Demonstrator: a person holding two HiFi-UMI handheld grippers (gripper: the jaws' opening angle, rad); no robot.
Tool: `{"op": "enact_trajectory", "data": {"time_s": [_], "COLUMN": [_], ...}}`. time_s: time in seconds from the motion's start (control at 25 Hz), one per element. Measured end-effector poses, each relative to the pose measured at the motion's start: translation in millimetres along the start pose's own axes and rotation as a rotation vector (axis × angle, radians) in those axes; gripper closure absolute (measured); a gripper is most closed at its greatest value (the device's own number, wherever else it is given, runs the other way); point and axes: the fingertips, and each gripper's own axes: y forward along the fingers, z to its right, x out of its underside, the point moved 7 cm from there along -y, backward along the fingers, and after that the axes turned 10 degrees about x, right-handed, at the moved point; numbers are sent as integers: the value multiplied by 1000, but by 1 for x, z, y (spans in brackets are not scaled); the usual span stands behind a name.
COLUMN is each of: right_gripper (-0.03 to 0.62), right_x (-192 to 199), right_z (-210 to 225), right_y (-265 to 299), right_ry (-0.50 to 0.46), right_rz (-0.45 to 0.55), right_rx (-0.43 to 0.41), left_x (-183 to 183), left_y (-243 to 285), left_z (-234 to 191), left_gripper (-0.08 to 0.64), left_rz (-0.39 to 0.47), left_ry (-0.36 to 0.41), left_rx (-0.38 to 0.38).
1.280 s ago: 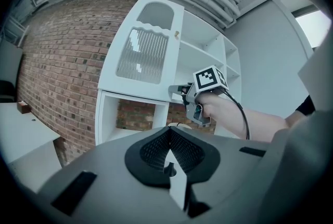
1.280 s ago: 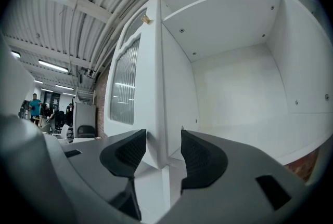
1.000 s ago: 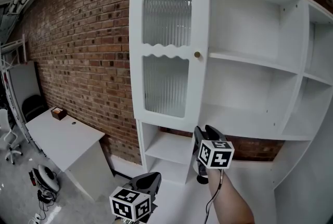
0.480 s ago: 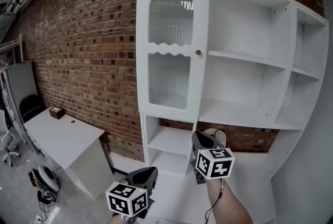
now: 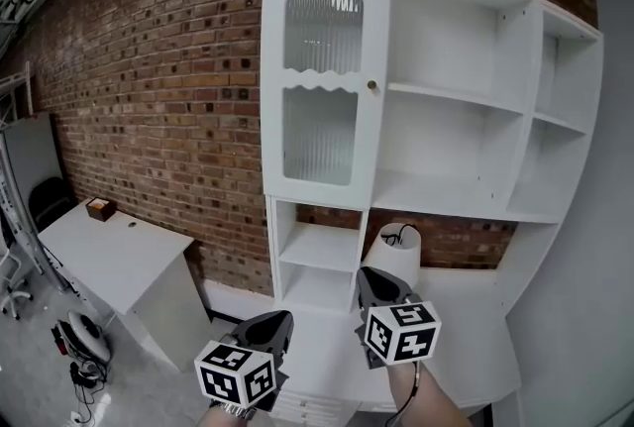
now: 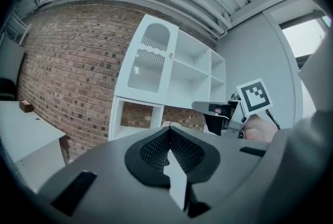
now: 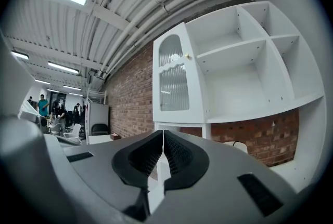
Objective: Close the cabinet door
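The cabinet door stood upright with its long axis vertical. It lay flat against the left bay of the white shelving unit, closed over that bay and facing out into the room. Its small round brass-coloured knob sat at the right edge, level with the rail between the 2 panes.

Compared with 1 second before, the door was in the same closed position, but the unit looked farther off and more of it showed. Both grippers had dropped lower in the head view, well apart from the door. The right gripper, whose jaws had looked parted earlier, now had them pressed together on nothing. The left gripper was likewise clenched and empty.

The door was smooth and painted white, with 2 ribbed glass panes: an arched one above and a rectangular one below, split by a wavy rail. Behind it ran a rough red brick wall, and a plain white desk stood to the left.
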Motion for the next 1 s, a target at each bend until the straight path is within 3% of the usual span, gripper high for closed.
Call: {"op": "enact_trajectory", "data": {"time_s": [0.44, 1.0], "right_gripper": [561, 562], "right_x": [21, 32], "right_z": [11, 70], "right_y": [-50, -117], "right_ry": [13, 9], "right_rz": [-30, -47], "right_rx": [-28, -123], "left_x": [5, 23], "left_y": [-8, 9], "left_z": [34, 124], "left_gripper": [552, 552], "left_rz": [11, 18], "left_ry": [-6, -31], "left_rx": [-38, -139]}}
